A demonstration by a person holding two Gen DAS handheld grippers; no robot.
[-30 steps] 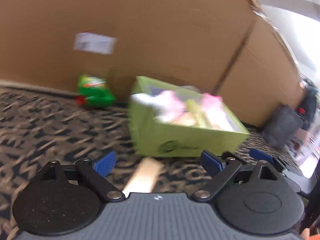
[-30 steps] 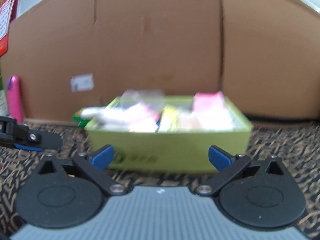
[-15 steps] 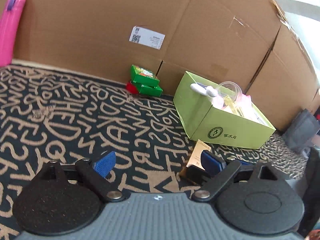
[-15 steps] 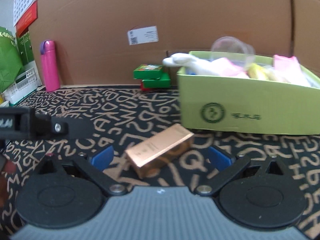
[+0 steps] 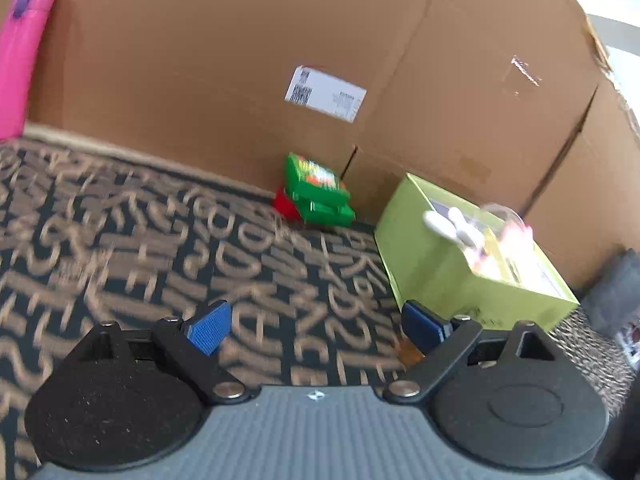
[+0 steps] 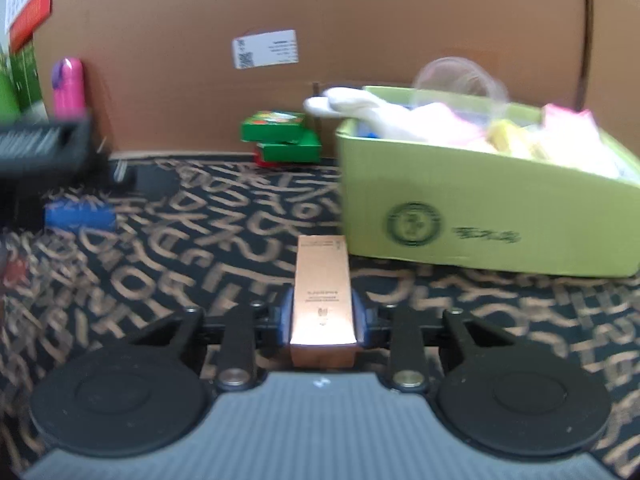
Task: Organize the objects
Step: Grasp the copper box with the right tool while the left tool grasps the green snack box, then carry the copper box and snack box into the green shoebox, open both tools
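- Left tongs (image 5: pixel 304 330) stand wide apart with nothing between them, only the lettered mat (image 5: pixel 160 240) on the worktop below.
- Right tongs (image 6: pixel 322 316) have just been closing and now clamp the copper carton (image 6: pixel 322 292) by its two long sides, near its close end; the far end juts out toward the green box (image 6: pixel 480 216) and stops just short of its front wall.
- That carton looks like light, stiff card with a glossy, slightly slippery skin; my guess is that a squeeze across the narrow sides is the right hold, firm but not hard enough to dent it.
- Small print runs along the carton's top, too fine and blurred for me to read.
- Further left, against the cardboard wall (image 6: pixel 360 20), a pink bottle (image 6: pixel 69 88) stands upright; a white shipping label (image 6: pixel 265 48) with a square code is stuck up on the wall, its text unreadable.
- Stacked green packets (image 6: pixel 282 136) lie below it.
- On the green box a round dark emblem (image 6: pixel 414 224) and a few characters show, not legible.
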